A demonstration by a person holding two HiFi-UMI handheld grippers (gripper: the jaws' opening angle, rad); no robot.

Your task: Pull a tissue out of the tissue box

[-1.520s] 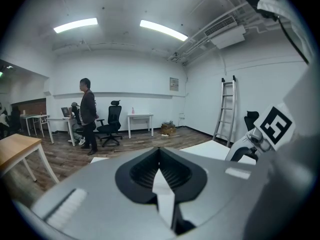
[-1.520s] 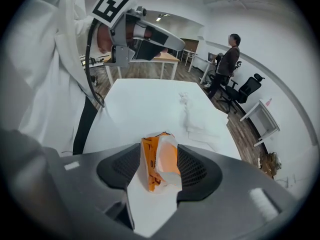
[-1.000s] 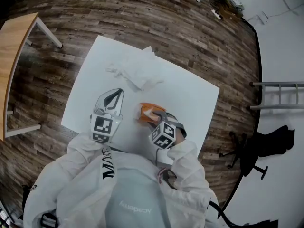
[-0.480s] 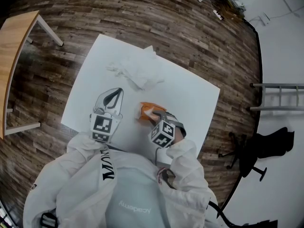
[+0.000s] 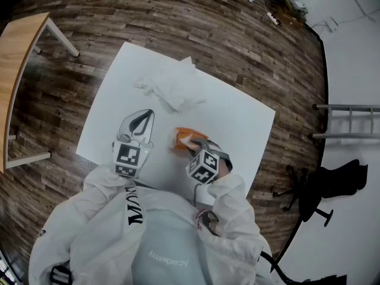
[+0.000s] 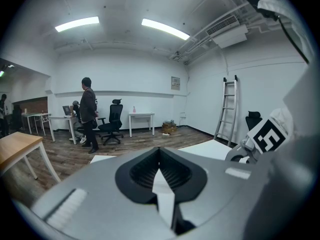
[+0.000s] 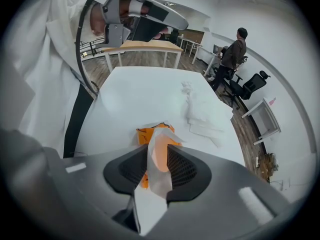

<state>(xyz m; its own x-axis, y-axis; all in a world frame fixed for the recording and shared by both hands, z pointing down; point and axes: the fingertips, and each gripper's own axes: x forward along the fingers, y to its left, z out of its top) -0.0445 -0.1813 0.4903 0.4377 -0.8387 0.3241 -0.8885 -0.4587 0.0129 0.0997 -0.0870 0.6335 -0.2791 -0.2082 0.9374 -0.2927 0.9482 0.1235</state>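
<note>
While the head view looks all but the same as a sec ago, the one real change is at the right gripper (image 7: 159, 151): its jaws have just been closing, and they now pinch the tissue (image 7: 156, 159) that rises from the orange tissue box (image 7: 145, 134), pads pressing the sheet from both sides. The box hasn't shifted. It sits on the white table (image 5: 237, 114) near the person's edge, directly under that gripper, w/ only its far orange part showing in the head view. The loose pile of tissues (image 5: 171, 88) lies in the same spot too, well apart toward the table's far side. Pose: the right gripper points steeply down at the box top, its marker cube (image 5: 202, 167) facing the head camera, a white sleeve (image 5: 228, 200) behind it. The left gripper (image 5: 146, 116) is held over bare table just left of the box, not touching it, aimed away from the person and only slightly downward. Its jaws meet at the tips w/ nothing between them. Its own view looks past the table to a standing person (image 6: 88, 111) and a ladder (image 6: 226, 109) at the wall.
</note>
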